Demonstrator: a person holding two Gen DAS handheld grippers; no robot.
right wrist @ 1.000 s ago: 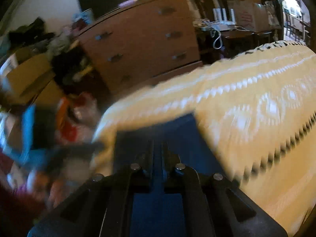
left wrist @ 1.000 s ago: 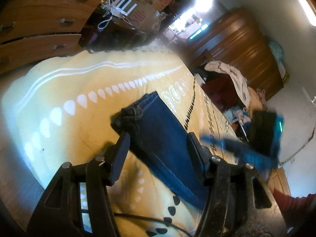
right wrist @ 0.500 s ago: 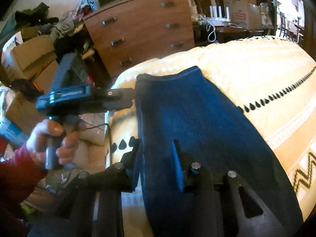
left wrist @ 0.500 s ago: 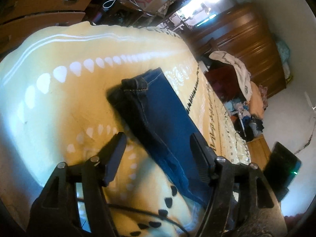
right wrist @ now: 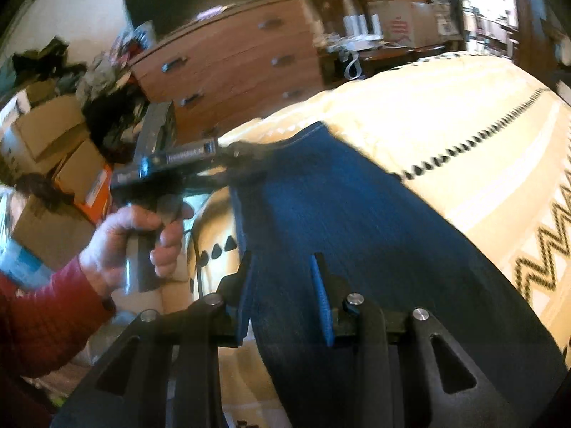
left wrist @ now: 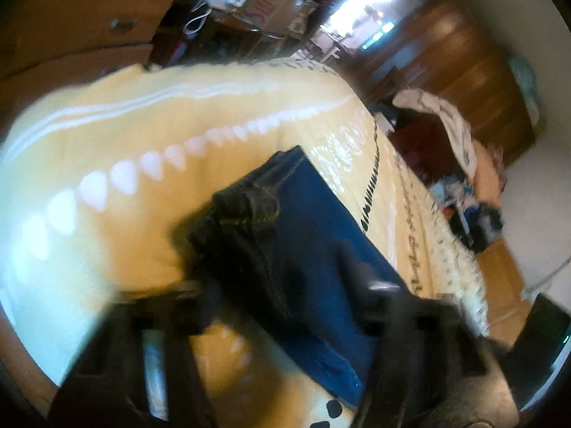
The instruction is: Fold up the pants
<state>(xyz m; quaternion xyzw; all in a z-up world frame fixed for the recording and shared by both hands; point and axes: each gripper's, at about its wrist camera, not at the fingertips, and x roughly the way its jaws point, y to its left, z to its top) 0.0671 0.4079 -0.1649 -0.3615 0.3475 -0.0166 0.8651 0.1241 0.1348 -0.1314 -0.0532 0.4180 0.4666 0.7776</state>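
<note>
Blue jeans (right wrist: 357, 221) lie as a long folded strip on a yellow patterned bedspread (right wrist: 446, 114); they also show in the left wrist view (left wrist: 314, 235), with the dark waistband end (left wrist: 242, 207) nearest. My left gripper (left wrist: 278, 281) is open, its blurred fingers on either side of the jeans near that end. In the right wrist view the left gripper (right wrist: 228, 160) reaches the far end of the jeans. My right gripper (right wrist: 283, 285) is open, its blue-padded fingers astride the jeans' left edge.
A wooden dresser (right wrist: 232, 67) and cardboard boxes (right wrist: 46, 135) stand beyond the bed's end. A dark wardrobe (left wrist: 474, 78) and a chair with draped clothes (left wrist: 449, 121) stand at the bed's far side. Clutter lies on the floor (left wrist: 471, 199).
My left gripper has moved forward onto the waistband end of the jeans. My right gripper let go of the jeans earlier and its fingers have now opened wider over them.
</note>
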